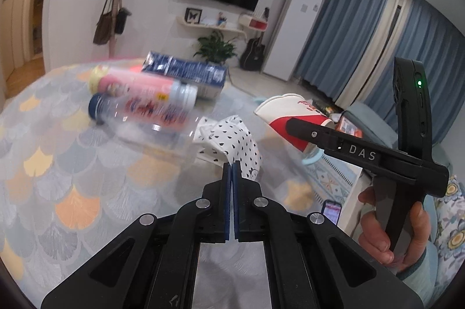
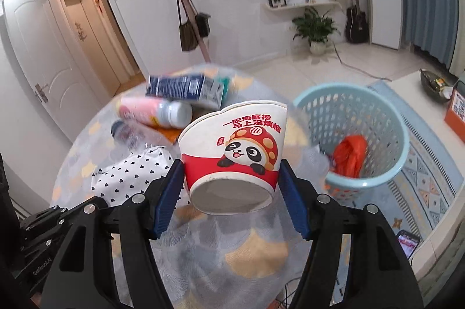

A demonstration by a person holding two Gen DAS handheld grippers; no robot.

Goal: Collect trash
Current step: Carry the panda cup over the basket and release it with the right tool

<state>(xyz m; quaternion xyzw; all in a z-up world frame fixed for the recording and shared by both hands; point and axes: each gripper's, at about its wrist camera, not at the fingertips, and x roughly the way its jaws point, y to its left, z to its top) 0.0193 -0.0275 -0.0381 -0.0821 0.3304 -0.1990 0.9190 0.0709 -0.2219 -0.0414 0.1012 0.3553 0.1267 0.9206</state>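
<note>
Though motion blurs them, one carton (image 2: 187, 88) and two bottles (image 2: 154, 112) lie on the round table (image 2: 232, 256), beside one blue basket (image 2: 377, 117) with something orange inside. Right tongs (image 2: 232, 187) clamp a paper cup (image 2: 232, 146). Left tongs (image 1: 232, 172) pinch shut on a dotted wrapper (image 1: 232, 137).

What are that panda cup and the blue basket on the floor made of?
The panda cup looks like matte printed paper: its rim is bent out of round and its base is dull grey card. The blue basket seems to be moulded plastic, smooth, with a regular lattice of holes in its wall.
</note>
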